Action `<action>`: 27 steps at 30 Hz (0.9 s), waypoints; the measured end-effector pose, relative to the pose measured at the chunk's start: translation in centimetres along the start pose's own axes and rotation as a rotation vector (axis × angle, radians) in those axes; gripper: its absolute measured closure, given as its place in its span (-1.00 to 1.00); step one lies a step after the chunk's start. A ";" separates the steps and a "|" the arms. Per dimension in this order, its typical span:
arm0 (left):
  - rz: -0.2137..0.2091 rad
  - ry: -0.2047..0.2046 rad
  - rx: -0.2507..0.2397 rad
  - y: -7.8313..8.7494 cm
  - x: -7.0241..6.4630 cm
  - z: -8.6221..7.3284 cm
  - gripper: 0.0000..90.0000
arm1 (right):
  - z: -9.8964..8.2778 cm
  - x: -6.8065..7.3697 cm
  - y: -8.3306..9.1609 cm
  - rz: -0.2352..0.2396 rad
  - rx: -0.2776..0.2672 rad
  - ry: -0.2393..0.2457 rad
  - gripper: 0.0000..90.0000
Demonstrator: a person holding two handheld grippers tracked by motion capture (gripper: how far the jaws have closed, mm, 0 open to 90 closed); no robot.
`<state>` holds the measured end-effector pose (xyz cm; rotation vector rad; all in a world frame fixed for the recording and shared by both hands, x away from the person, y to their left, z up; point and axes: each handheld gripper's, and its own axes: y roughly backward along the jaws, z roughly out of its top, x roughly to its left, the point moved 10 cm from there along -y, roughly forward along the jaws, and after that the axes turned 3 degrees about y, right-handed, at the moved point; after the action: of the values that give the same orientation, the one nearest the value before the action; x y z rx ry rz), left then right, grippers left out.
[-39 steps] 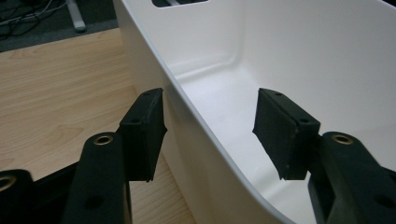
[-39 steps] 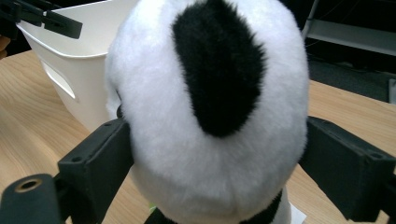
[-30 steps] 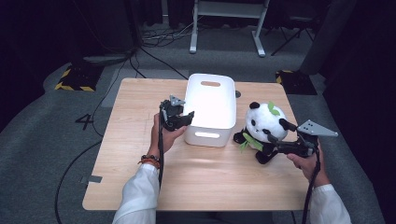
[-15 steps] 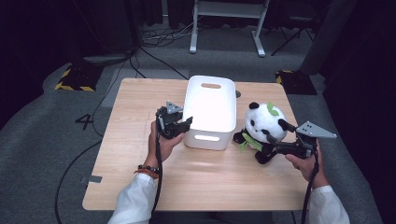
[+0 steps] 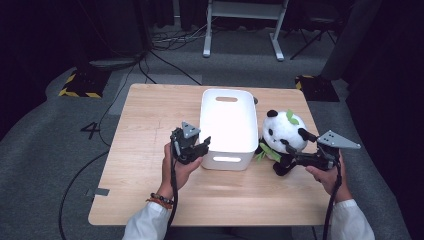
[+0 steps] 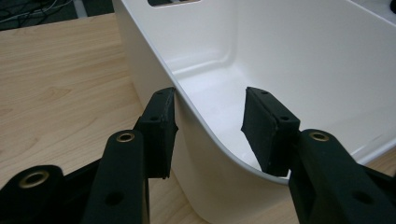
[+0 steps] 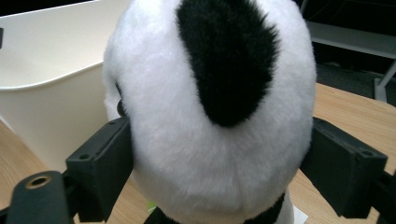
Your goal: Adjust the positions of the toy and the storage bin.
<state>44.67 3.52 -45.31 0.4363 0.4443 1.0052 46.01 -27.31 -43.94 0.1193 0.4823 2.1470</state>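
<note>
A white plastic bin (image 5: pixel 225 159) stands mid-table, its inside bare. My left gripper (image 5: pixel 204 145) is at the bin's near-left corner. Its jaws are open and straddle the rim (image 6: pixel 201 116): one pad (image 6: pixel 161 126) lies against the outer wall, the other pad (image 6: pixel 264 128) hangs inside, off the wall. A black-and-white panda plush (image 5: pixel 281 131) sits upright just right of the bin. My right gripper (image 5: pixel 286 157) reaches it from the right, low on its body. Wide open, my right gripper (image 7: pixel 222 163) has a jaw on each side of the panda (image 7: pixel 215 116), at the fur.
The wooden table (image 5: pixel 150 125) has bare room left of the bin and along the near edge. Behind the panda is the bin's side wall (image 7: pixel 51 56). On the dark floor beyond the table are cables and a metal stand (image 5: pixel 240 30).
My left gripper has slid along the bin's left wall toward the person, down to the near corner. The right gripper and the panda have stayed put.
</note>
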 end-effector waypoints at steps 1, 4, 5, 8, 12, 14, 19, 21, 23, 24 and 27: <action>-0.005 -0.001 -0.001 0.1 -0.2 -0.1 0.21 | 0.0 0.0 0.0 0.000 -0.001 0.001 -0.67; -0.010 -0.001 0.003 0.5 -0.6 -0.5 0.21 | 0.0 0.0 0.1 0.000 0.001 0.002 -0.67; -0.013 -0.002 0.006 0.6 -0.9 -0.6 0.22 | -0.1 0.1 0.1 0.001 0.002 0.002 -0.67; -0.016 -0.025 0.014 1.0 -1.6 -0.9 0.17 | 0.0 0.0 0.1 0.000 0.000 0.004 -0.68; -0.020 -0.043 0.004 1.1 -2.1 -1.0 -0.01 | 0.0 -0.1 0.2 0.006 -0.007 0.000 -0.68; -0.049 -0.032 -0.002 1.0 -2.3 -0.9 -0.16 | 0.1 -0.1 0.2 0.005 -0.005 0.004 -0.69; -0.096 -0.060 -0.042 1.6 -2.6 -0.1 -0.37 | 0.4 -0.2 0.2 -0.009 -0.003 0.008 -0.69; -0.100 -0.081 -0.057 2.2 -2.7 0.4 -0.50 | 0.4 -0.3 0.2 -0.008 -0.002 0.007 -0.71; -0.097 -0.093 -0.090 2.9 -2.5 1.0 -0.56 | 0.4 -0.4 0.2 -0.013 0.001 0.009 -0.72; -0.104 -0.098 -0.101 3.2 -2.5 1.2 -0.58 | 0.4 -0.6 0.2 -0.026 0.000 0.009 -0.75; -0.088 -0.135 -0.112 4.2 -1.8 1.4 -0.64 | 0.5 -0.8 0.2 -0.046 -0.004 0.008 -0.75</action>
<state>41.69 3.67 -41.62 0.3778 0.2823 0.9050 46.49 -27.92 -43.32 0.0970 0.4813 2.1036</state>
